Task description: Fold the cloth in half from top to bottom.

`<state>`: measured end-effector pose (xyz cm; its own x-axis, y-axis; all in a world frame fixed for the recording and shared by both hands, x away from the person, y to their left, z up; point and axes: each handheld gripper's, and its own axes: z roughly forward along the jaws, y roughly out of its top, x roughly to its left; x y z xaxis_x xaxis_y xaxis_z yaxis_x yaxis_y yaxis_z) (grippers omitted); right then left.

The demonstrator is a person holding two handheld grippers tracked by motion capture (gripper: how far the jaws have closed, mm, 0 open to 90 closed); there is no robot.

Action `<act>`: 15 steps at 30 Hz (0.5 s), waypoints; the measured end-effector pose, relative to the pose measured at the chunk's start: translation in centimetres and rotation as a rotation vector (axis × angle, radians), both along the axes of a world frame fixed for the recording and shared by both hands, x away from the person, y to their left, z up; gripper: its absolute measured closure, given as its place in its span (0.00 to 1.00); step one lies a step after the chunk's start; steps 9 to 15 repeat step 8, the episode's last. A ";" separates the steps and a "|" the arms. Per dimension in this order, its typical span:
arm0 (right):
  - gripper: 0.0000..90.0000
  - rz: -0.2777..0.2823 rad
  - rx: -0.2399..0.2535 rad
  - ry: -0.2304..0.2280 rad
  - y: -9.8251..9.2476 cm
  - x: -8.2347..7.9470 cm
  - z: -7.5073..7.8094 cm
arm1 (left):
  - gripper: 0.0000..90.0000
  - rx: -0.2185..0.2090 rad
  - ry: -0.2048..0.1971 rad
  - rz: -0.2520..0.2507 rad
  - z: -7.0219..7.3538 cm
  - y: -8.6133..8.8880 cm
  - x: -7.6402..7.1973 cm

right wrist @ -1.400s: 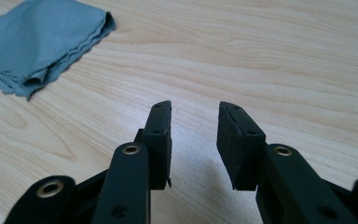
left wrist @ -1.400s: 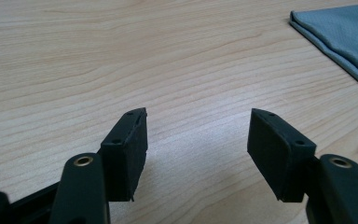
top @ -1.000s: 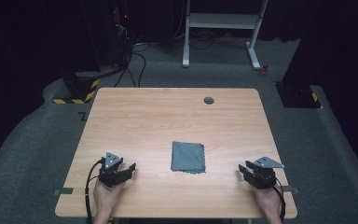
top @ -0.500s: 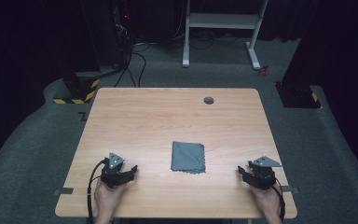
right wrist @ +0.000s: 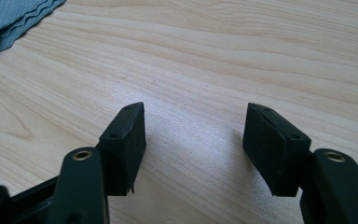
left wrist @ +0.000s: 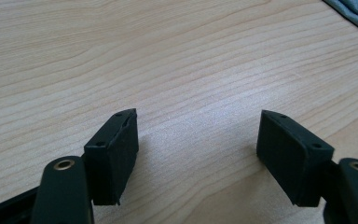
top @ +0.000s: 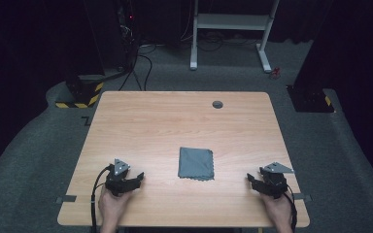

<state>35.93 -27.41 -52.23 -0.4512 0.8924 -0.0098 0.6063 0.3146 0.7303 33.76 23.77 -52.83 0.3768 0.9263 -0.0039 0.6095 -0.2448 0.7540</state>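
High view: a folded grey cloth [top: 195, 163] lies mid-table [top: 175, 121] toward the near edge. Left gripper [top: 137, 177] and right gripper [top: 251, 178], near the near corners, have just been opening; both stand released, nothing between them.

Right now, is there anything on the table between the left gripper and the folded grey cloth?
Nothing: in the high view, bare wood of the table separates the open left gripper from the folded grey cloth.

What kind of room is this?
Probably a lab or recording studio: dark curtains all round, a wooden table on grey carpet, cables and a yellow-black striped base behind it, and a folded grey cloth laid out.
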 end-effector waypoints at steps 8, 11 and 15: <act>0.43 0.001 0.000 0.000 0.0 0.0 0.0 | 0.33 -0.002 0.001 -0.001 0.0 0.0 0.0; 0.43 0.001 0.000 0.000 0.0 0.0 0.0 | 0.33 -0.002 0.001 -0.001 0.0 0.0 0.0; 0.43 0.001 0.000 0.000 0.0 0.0 0.0 | 0.33 -0.002 0.001 -0.001 0.0 0.0 0.0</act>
